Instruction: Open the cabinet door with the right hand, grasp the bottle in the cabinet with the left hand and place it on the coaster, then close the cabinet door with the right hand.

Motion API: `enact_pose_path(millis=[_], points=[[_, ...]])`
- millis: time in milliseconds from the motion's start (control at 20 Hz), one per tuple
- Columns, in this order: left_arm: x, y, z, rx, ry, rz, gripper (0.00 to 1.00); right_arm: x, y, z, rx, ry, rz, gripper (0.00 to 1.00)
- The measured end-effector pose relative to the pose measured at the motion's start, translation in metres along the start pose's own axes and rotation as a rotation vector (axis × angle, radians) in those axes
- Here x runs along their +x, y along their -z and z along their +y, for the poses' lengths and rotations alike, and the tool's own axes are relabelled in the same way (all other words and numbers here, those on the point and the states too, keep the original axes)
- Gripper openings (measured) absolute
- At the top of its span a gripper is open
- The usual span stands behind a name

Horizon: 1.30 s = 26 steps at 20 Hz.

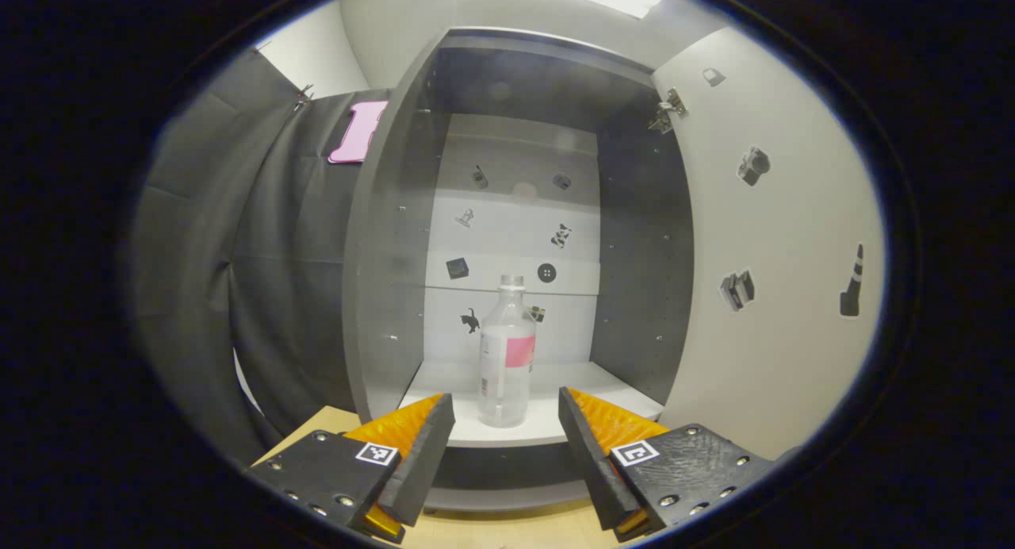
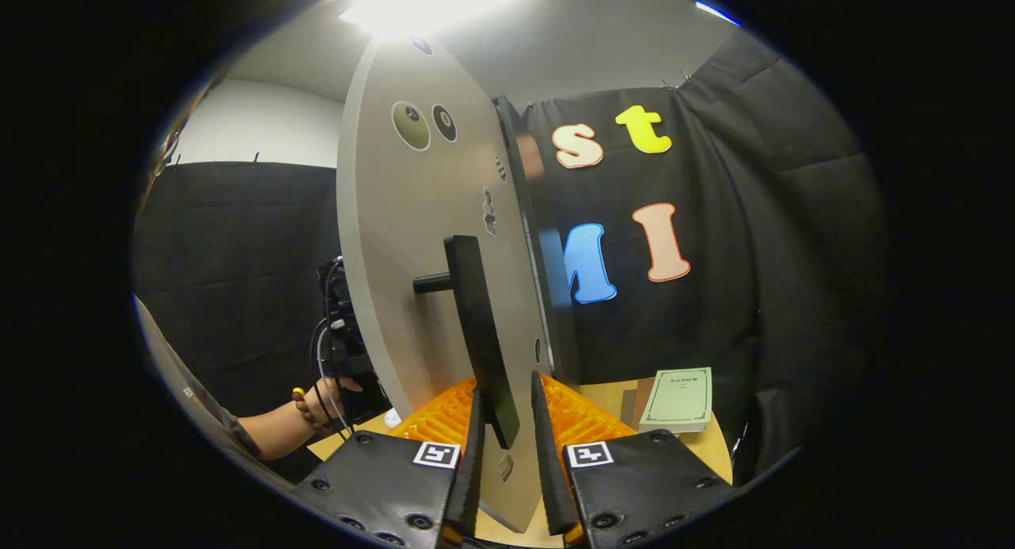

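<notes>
Left gripper view: the left tongs (image 1: pixel 506 430) are spread wide, aimed at the clear bottle (image 1: pixel 507 351), which stands upright on the cabinet shelf (image 1: pixel 555 430); the cabinet door (image 1: pixel 777 279) stands open at right. Right gripper view: the right tongs (image 2: pixel 507 446) straddle the door handle (image 2: pixel 480 335), contact unclear; a book (image 2: pixel 678 398) lies on the counter (image 2: pixel 718 446).

Bottle (image 1: pixel 507 351): clear plastic, pale cap, white label with pink patch. Upright on white bottom shelf of cabinet (image 1: pixel 381 295), near shelf's front edge, at 6 o'clock in left gripper view. Touching nothing beside it.

Cabinet: grey side walls, white back panel with small stickers.

Cabinet door (image 1: pixel 781 239): pale, swung wide open, at 3 o'clock in left gripper view, stickers on inner face. In right gripper view seen nearly edge-on; black bar handle (image 2: pixel 480 335) upright on short post, at centre.
</notes>
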State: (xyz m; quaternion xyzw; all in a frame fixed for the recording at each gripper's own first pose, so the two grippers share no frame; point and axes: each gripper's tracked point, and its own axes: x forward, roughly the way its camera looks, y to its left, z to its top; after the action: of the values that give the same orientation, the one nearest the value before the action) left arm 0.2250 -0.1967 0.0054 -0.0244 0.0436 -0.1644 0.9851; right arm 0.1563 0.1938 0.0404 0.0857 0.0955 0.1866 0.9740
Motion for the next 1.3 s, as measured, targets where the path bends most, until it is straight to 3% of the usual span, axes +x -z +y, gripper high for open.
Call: enact_pose_path(millis=[50,100,150,250,600,850,1150,1300], points=[[0.008,0.0,-0.003,0.004,0.003,0.002,0.8,-0.003,0.002,-0.001,0.01,-0.001,0.004,0.42],[0.015,0.0,-0.003,0.01,0.001,0.007,0.8,0.0,0.006,-0.001,0.021,-0.002,0.019,0.6],[0.022,0.0,-0.003,0.019,-0.004,0.013,0.8,-0.002,0.011,-0.006,0.019,0.022,0.033,0.68],[0.034,-0.001,-0.006,0.032,-0.009,0.014,0.8,-0.012,0.013,-0.016,0.006,0.057,0.044,1.0],[0.078,0.009,-0.008,0.045,-0.034,0.036,0.8,-0.024,0.02,-0.075,-0.137,0.254,0.065,0.98],[0.111,0.02,0.003,0.087,-0.074,0.058,0.82,-0.018,0.043,-0.099,-0.13,0.287,0.115,0.98],[0.132,0.035,0.01,0.034,-0.081,0.1,0.82,-0.005,0.048,-0.118,-0.073,0.297,0.106,0.98],[0.123,0.032,0.009,0.022,-0.073,0.096,0.74,0.002,0.044,-0.129,-0.031,0.31,0.074,0.98]])
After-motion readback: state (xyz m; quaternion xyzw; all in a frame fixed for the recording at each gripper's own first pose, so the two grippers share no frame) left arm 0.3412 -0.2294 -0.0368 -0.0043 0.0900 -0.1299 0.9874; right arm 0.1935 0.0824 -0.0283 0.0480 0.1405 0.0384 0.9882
